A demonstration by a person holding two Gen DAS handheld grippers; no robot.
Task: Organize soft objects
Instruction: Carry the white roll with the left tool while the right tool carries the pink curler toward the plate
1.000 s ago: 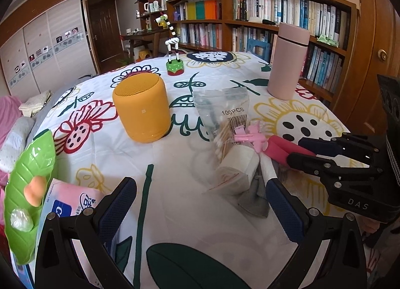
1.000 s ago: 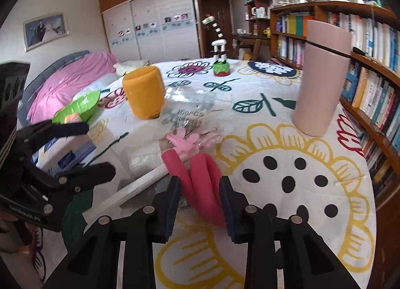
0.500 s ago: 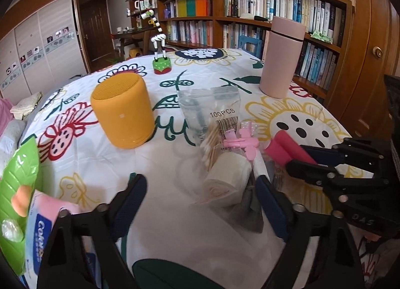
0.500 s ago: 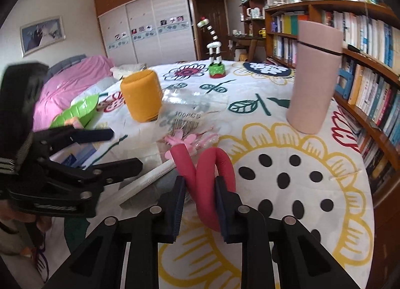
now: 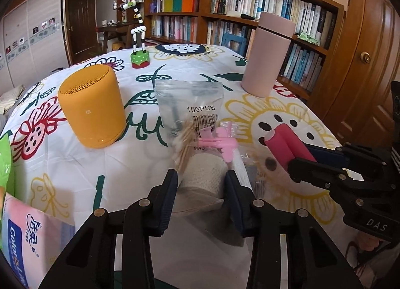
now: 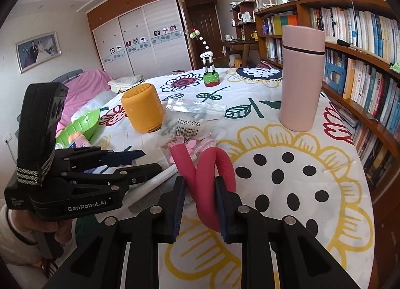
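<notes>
Gauze roll (image 5: 202, 176) now between left hand-held gripper (image 5: 201, 184) fingers.

Bench (image 5: 105, 164) has a flowery cloth on it, with a yellow speaker (image 5: 92, 108), pink flask (image 5: 267, 53), toy giraffe (image 5: 138, 46), clear bag (image 5: 190, 108) of maybe cotton swabs, tissue pack (image 5: 27, 239).

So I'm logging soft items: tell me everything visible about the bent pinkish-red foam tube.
The bent pinkish-red foam tube is a smooth, matte, soft-looking cylinder folded into a loop whose limbs cross. The right gripper pinches it between blue-padded fingers, arch and one flat round end pointing away over the floral tablecloth. In the left view its two limbs lie side by side.
</notes>
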